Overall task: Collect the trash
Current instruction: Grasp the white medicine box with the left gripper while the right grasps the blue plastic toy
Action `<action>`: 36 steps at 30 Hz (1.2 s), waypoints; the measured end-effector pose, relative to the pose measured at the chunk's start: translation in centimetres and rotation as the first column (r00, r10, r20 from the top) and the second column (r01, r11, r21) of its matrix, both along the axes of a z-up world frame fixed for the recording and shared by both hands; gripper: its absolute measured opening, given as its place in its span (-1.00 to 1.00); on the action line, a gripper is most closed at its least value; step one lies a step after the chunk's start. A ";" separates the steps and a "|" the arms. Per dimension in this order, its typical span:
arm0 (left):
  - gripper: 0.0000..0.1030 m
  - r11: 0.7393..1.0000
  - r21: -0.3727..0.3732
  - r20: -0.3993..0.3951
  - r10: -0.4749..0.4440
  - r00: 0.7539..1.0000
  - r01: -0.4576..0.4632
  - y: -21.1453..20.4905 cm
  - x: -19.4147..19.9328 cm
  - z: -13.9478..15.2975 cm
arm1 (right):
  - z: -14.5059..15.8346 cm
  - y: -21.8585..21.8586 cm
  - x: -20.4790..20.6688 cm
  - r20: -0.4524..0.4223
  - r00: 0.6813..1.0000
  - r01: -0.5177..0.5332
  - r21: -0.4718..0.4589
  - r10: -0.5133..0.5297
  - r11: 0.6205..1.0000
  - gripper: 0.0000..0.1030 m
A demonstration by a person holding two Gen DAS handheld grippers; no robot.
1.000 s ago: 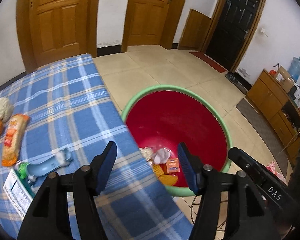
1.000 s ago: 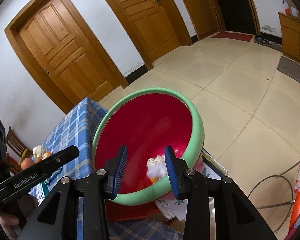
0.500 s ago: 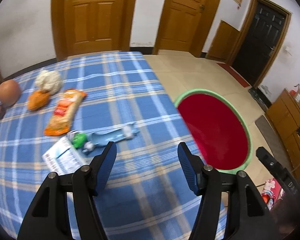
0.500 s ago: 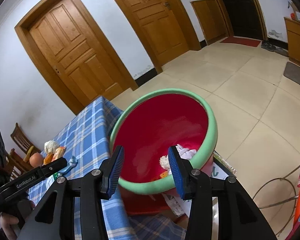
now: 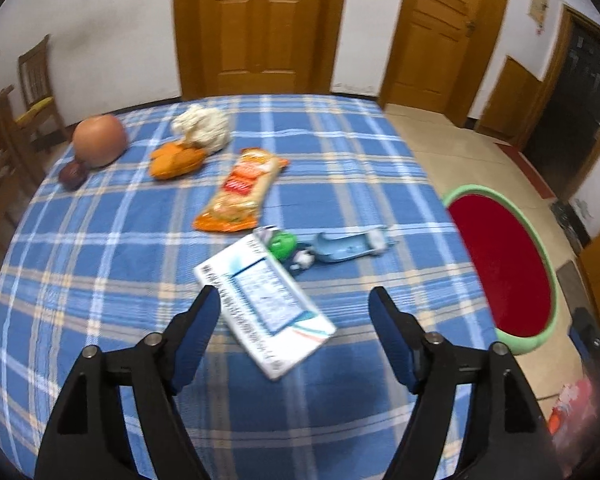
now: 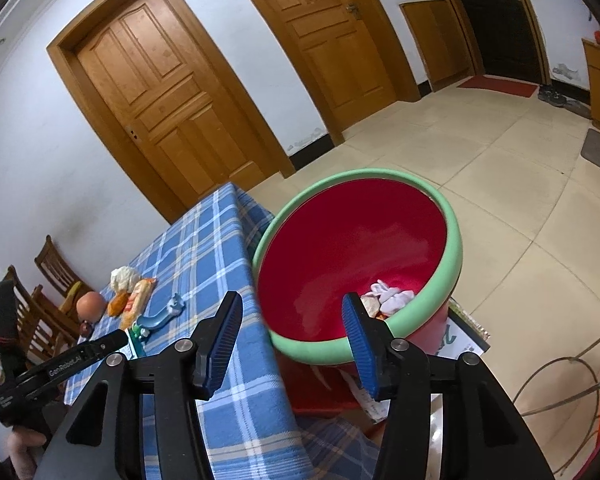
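Left wrist view, flat white carton (image 5: 266, 304), plaid cloth (image 5: 100, 248), round red basin (image 5: 504, 264)

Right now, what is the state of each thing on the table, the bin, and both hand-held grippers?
Left hand-held gripper: open, jaws just widened, empty.
Right hand-held gripper: open, jaws just widened, empty.
White carton: flat on the table, untouched.
Snack packet: lying flat.
Blue tube: lying flat.
Red bin: open, some trash at the bottom.
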State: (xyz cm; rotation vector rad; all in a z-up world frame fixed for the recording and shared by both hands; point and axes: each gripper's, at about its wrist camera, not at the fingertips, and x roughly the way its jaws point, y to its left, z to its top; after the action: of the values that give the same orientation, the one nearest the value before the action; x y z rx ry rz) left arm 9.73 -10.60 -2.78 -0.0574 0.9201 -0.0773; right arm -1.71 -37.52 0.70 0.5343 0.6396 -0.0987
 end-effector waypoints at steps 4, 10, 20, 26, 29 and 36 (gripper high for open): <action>0.61 0.999 -0.006 -0.025 0.031 0.999 -0.031 0.5 0.5 -0.9 | -0.1 0.1 -0.1 0.001 1.000 0.000 0.000 0.000 1.000 0.09; 0.64 0.999 0.009 -0.054 0.051 0.997 -0.051 0.4 1.2 -2.3 | -0.4 0.1 0.1 -0.007 1.000 0.006 0.009 -0.006 1.000 0.16; 0.36 1.000 -0.005 -0.073 0.015 0.997 -0.016 0.9 1.3 -3.6 | -1.2 0.3 0.6 -0.036 0.999 0.001 0.025 0.000 1.000 0.20; 0.29 0.999 -0.042 -0.062 0.000 0.998 -0.003 2.2 0.7 -3.4 | -0.9 1.4 0.9 -0.042 0.999 -0.022 0.011 0.023 1.000 0.20; 0.27 0.999 -0.041 -0.044 -0.001 0.999 -0.001 3.0 0.3 -3.0 | -0.7 2.4 1.2 -0.042 0.998 -0.040 0.003 0.040 0.999 0.21; 0.27 1.000 -0.020 0.019 0.017 1.000 -0.016 5.5 -0.5 -1.2 | 0.0 5.5 2.3 -0.054 0.992 -0.113 -0.024 0.111 0.993 0.32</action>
State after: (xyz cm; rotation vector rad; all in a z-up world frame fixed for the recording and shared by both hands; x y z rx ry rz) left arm 9.23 -5.11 -4.00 -0.0825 0.9001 -0.0716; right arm 0.60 -31.97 0.70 0.4696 0.7169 -0.0155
